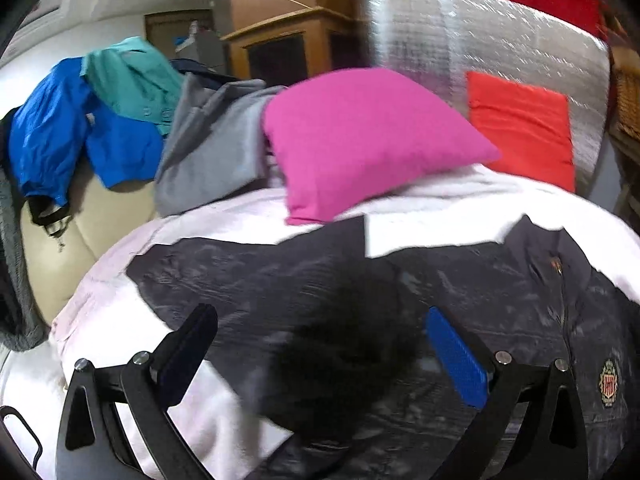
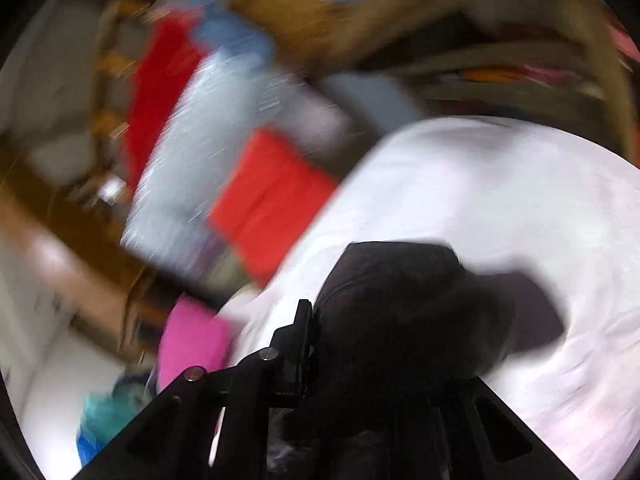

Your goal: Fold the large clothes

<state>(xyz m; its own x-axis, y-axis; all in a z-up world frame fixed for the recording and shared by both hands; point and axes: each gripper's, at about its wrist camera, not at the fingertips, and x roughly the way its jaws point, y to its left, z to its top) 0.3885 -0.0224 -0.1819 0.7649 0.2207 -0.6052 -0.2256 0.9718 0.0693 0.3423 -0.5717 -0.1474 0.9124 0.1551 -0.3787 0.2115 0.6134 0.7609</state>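
A dark navy jacket (image 1: 460,292) with a zip and a chest crest lies spread on the pale bed cover (image 1: 440,208). My left gripper (image 1: 320,332) is open above it, blue pads wide apart, with a dark blurred fold of the jacket between the fingers. In the blurred right wrist view, my right gripper (image 2: 360,344) is shut on a bunch of the dark jacket fabric (image 2: 420,312) and holds it above the white cover (image 2: 500,200). Its right finger is hidden by the cloth.
A pink pillow (image 1: 360,140) and a red pillow (image 1: 524,128) lie at the bed's far side against a silver foil board (image 1: 480,32). Grey (image 1: 212,148), blue (image 1: 60,132) and teal (image 1: 132,80) clothes are piled on a beige chair at left.
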